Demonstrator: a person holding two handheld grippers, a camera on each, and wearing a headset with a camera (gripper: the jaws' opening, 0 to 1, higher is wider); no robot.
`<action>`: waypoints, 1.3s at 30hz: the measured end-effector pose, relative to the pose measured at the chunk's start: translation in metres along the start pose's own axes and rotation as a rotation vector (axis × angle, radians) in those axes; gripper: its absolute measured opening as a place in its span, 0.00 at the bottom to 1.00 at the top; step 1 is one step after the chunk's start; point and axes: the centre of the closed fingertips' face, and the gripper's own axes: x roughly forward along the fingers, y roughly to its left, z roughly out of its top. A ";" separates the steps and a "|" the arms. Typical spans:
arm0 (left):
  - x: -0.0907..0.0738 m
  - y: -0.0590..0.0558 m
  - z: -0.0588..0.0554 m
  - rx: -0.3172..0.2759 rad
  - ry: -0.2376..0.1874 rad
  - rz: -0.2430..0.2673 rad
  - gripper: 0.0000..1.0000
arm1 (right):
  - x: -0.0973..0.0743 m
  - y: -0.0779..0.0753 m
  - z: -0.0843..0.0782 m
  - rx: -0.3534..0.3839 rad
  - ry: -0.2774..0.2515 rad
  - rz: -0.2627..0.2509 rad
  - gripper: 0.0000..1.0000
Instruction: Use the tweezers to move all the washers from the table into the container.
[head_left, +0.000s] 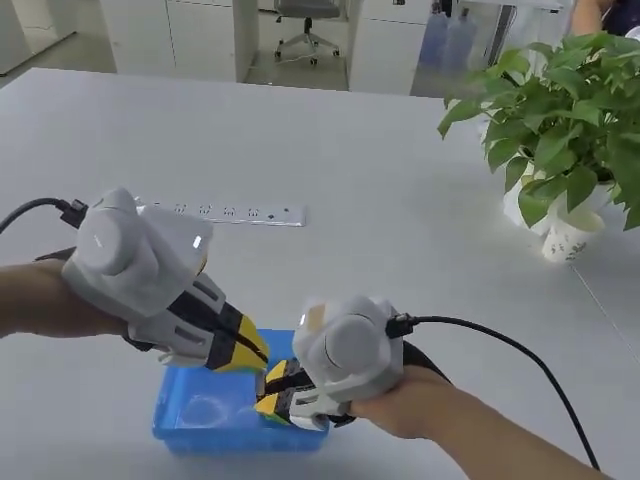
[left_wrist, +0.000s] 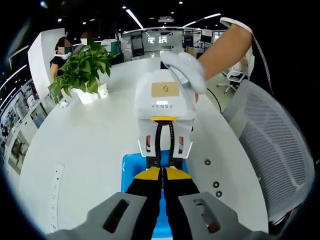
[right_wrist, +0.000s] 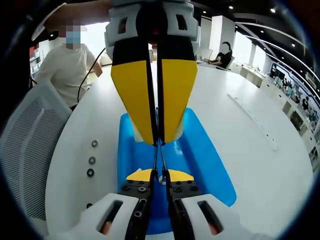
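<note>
**Hand-over above the container.** Left gripper (right_wrist: 159, 141) and right gripper (right_wrist: 160, 175) meet tip to tip over the blue container (right_wrist: 210, 170). Both pairs of fingers are narrow, pinching the thin tweezers (right_wrist: 158, 157) (apparently a transfer). The washers (right_wrist: 91, 160) lie on the counter (head_left: 350, 170) just beside the container. Risk: if one gripper releases before the other grips firmly, the tweezers drop into the container. The power strip (head_left: 230, 213) and potted plant (head_left: 560, 130) stand well apart and block nothing.

This is an open-plan office. A wide white desk (head_left: 400, 200) carries a power strip (head_left: 225, 213) and a potted green plant (head_left: 565, 120). A swivel chair (head_left: 308, 25) and white cabinets (head_left: 200, 35) stand beyond it. The left gripper view adds a grey mesh office chair (left_wrist: 277, 145) and ceiling strip lights (left_wrist: 134, 17). In the right gripper view, a person (right_wrist: 222, 54) sits at a distant workstation.
</note>
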 end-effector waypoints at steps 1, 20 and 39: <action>-0.001 0.000 0.001 0.000 0.000 0.002 0.04 | -0.001 -0.001 0.000 0.000 -0.002 -0.002 0.11; -0.026 -0.006 0.029 -0.006 -0.052 0.032 0.03 | -0.025 0.008 0.025 0.021 -0.076 -0.017 0.12; -0.040 -0.037 0.061 0.032 -0.076 0.040 0.04 | -0.053 0.037 0.041 -0.018 -0.116 -0.033 0.13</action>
